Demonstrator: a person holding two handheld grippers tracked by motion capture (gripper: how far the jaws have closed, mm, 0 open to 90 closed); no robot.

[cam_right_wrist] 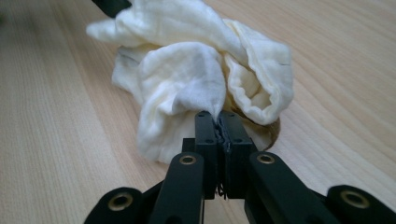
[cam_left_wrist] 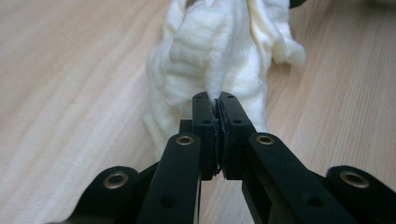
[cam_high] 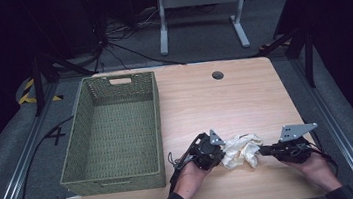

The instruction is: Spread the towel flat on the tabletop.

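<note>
Lying crumpled between both, cream cloth (cam_high: 241,150), left gripper (cam_left_wrist: 217,105), right gripper (cam_right_wrist: 219,119) pinching opposite edges

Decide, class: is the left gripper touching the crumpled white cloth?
Touching. In the left gripper view, the left gripper has its jaws shut on a fold of the cloth, the fabric pinched between the pads.
</note>
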